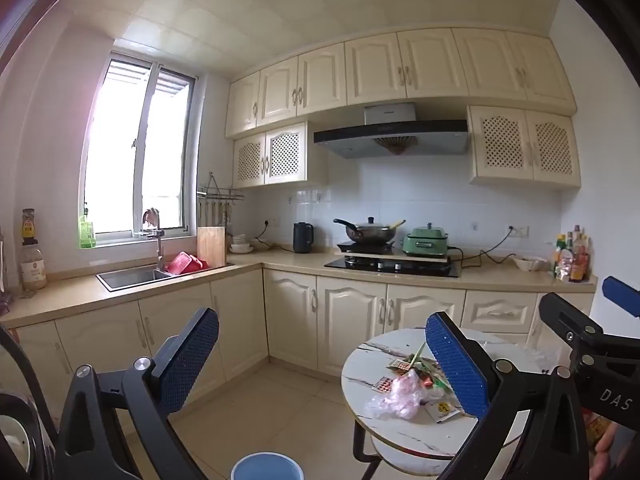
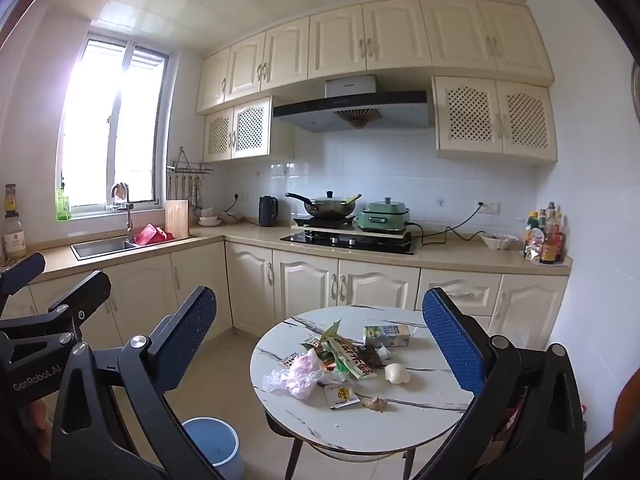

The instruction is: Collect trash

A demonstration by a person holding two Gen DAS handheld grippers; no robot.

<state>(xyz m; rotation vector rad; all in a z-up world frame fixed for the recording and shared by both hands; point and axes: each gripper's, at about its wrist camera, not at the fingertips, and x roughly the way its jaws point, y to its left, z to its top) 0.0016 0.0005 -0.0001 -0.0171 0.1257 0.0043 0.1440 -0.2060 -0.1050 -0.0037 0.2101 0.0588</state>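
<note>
A heap of trash lies on a round white marble table [image 2: 404, 424]: a crumpled clear plastic bag [image 2: 300, 376], green wrappers [image 2: 346, 354], a small carton [image 2: 386, 336], a yellow sachet [image 2: 340, 396], a white peel [image 2: 396, 372] and a brown scrap [image 2: 376, 404]. A blue bin [image 2: 212, 444] stands on the floor left of the table. My right gripper [image 2: 320, 296] is open and empty, held short of the table and above it. My left gripper [image 1: 322, 320] is also open and empty, left of the trash heap [image 1: 408, 384], with the bin [image 1: 266, 466] below it.
Cream base cabinets [image 2: 304, 280] and a beige counter run behind the table, with a sink [image 2: 104, 246], a hob with a wok [image 2: 328, 206] and bottles [image 2: 546, 240] at the right end. Tiled floor [image 1: 256, 404] lies between table and cabinets. A white wall stands to the right.
</note>
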